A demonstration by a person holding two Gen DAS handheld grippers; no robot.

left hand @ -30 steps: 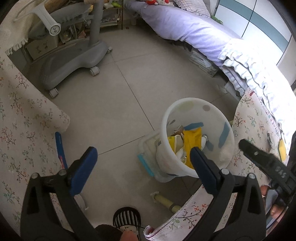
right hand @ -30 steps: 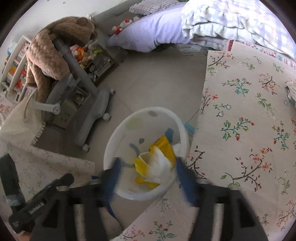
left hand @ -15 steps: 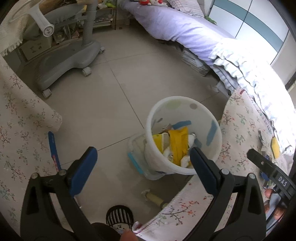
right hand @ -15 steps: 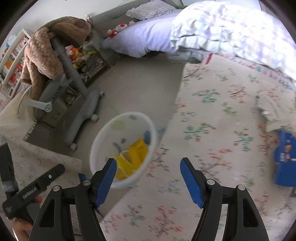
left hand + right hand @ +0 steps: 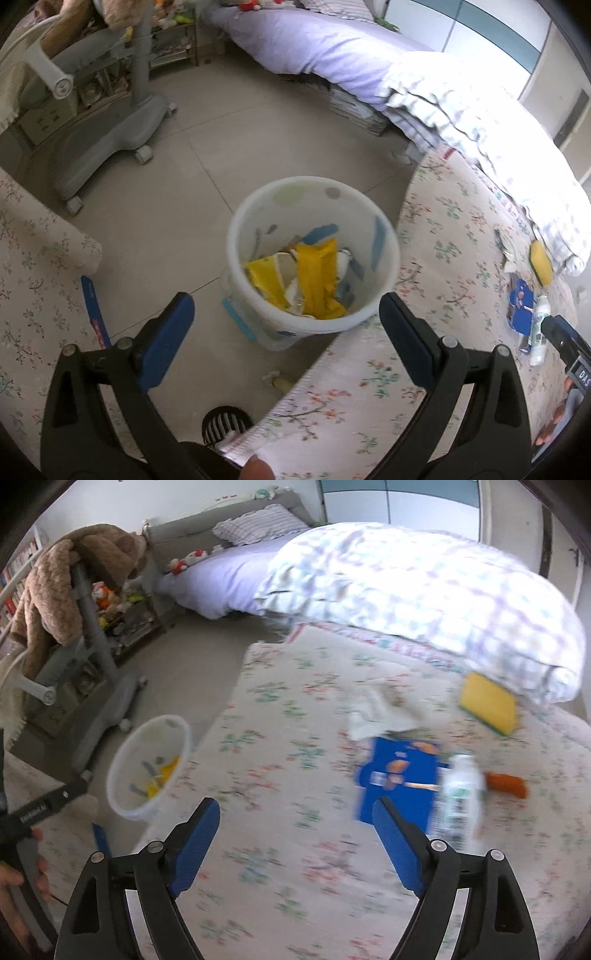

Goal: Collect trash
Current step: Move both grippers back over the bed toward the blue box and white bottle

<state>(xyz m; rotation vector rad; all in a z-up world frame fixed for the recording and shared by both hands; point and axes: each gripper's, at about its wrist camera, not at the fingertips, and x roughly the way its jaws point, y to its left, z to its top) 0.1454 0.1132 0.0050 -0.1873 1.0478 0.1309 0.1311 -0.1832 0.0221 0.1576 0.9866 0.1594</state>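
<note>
A white plastic bin (image 5: 314, 206) stands on the floor beside the floral table and holds yellow wrappers (image 5: 314, 280); it also shows in the right wrist view (image 5: 147, 768). My left gripper (image 5: 284, 317) is open and empty just above the bin's near rim. My right gripper (image 5: 295, 823) is open and empty over the floral tablecloth (image 5: 288, 738). On the cloth to its right lie a blue packet (image 5: 399, 775), a white bottle (image 5: 458, 797), crumpled paper (image 5: 384, 709), a yellow sponge (image 5: 487, 701) and an orange wrapper (image 5: 506, 782).
A grey wheeled chair base (image 5: 107, 136) stands at the far left. A bed (image 5: 332, 48) with a checked quilt (image 5: 424, 590) runs along the back. A second floral-covered surface (image 5: 33, 266) is at the left. A blue strip (image 5: 94, 310) lies beside it.
My right gripper has swung right, from above the bin to over the tablecloth, bringing the blue packet, bottle and sponge into view. My left gripper has drifted a little towards the bin.
</note>
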